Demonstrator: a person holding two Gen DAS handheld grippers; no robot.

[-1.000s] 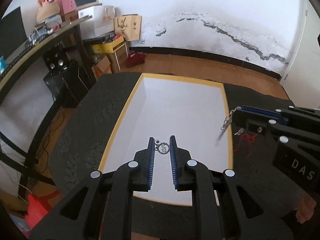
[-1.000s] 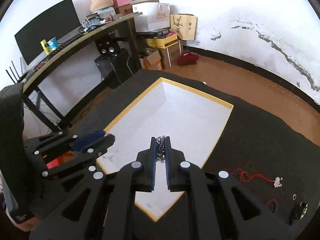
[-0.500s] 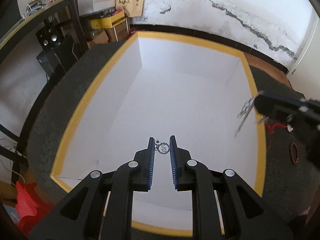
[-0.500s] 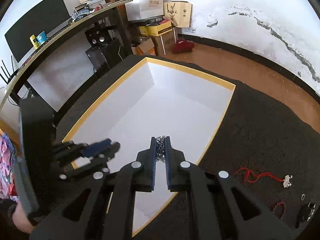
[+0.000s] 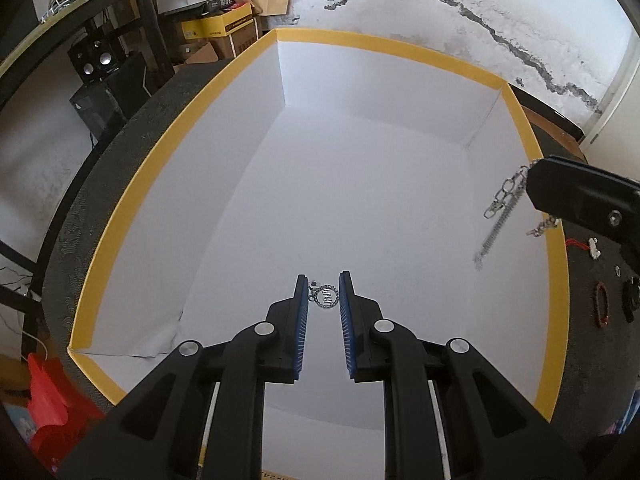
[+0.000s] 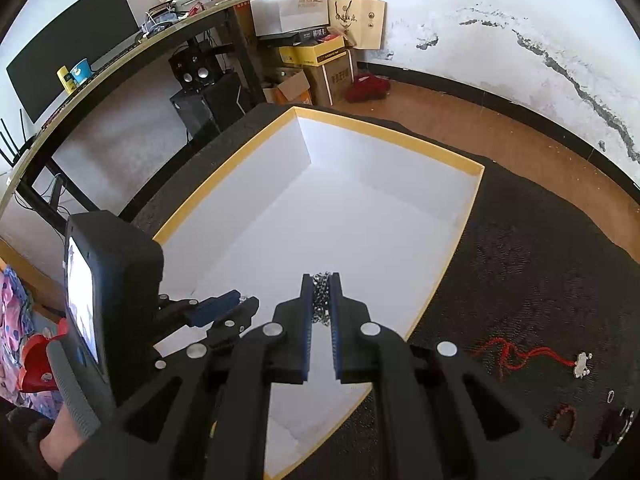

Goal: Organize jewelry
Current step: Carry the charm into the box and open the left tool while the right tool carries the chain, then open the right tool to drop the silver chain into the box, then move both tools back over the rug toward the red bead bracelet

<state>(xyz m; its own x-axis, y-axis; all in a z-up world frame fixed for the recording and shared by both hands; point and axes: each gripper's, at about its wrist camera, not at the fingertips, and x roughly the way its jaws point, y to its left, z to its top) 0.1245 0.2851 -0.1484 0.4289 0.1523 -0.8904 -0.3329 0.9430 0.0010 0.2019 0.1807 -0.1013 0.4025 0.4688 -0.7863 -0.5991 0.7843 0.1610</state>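
Dark textured cloth (image 6: 520, 264) covers the table under your work, and on it sits the big white box with the yellow rim (image 5: 132, 200), open at the top. Your left gripper (image 5: 324, 294) hangs over the box's near end, its jaws pressed in on a small round silver pendant (image 5: 327, 298) held right at the tips above the white floor. Your right gripper (image 6: 321, 296) reaches in over the box's right rim, pinching a silver chain (image 6: 320, 300) between its blue pads (image 6: 306, 320); from the left camera you can see that chain (image 5: 500, 208) dangling down inside the box near the right wall. Outside the box on the cloth to your right lie a red cord with a small white charm (image 6: 520, 354), a dark red bead bracelet (image 6: 562, 416) and a tiny ring (image 6: 611, 396)
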